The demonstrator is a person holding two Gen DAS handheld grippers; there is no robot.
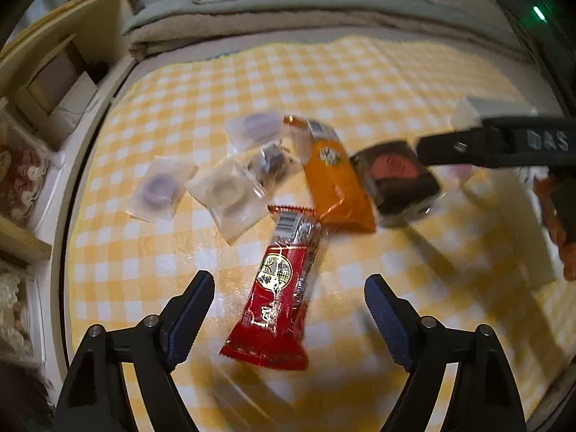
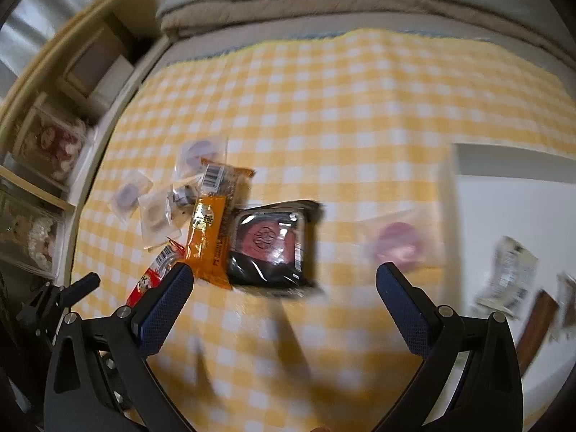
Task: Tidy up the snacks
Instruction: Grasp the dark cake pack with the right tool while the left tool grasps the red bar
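Note:
A red snack packet (image 1: 277, 298) lies on the yellow checked cloth (image 1: 360, 82), lengthwise between the fingers of my left gripper (image 1: 289, 279). Its jaws stand open and the pads do not touch the packet. Beyond it lie an orange packet (image 1: 334, 183) and a dark packet with a red round cake (image 1: 396, 180). My right gripper (image 2: 284, 269) hangs open just in front of the dark packet (image 2: 270, 244), nothing held. Its left finger covers part of the red packet (image 2: 154, 280), beside the orange packet (image 2: 208, 237). Several clear packets of round pastries (image 1: 226, 194) lie to the left.
A white box (image 2: 511, 198) at the right holds several wrappers (image 2: 504, 280). A clear packet with a pink pastry (image 2: 396, 244) lies against the box's left side. A folded grey blanket (image 1: 288, 10) lies beyond the cloth. Wooden shelves (image 1: 54, 82) stand at the left.

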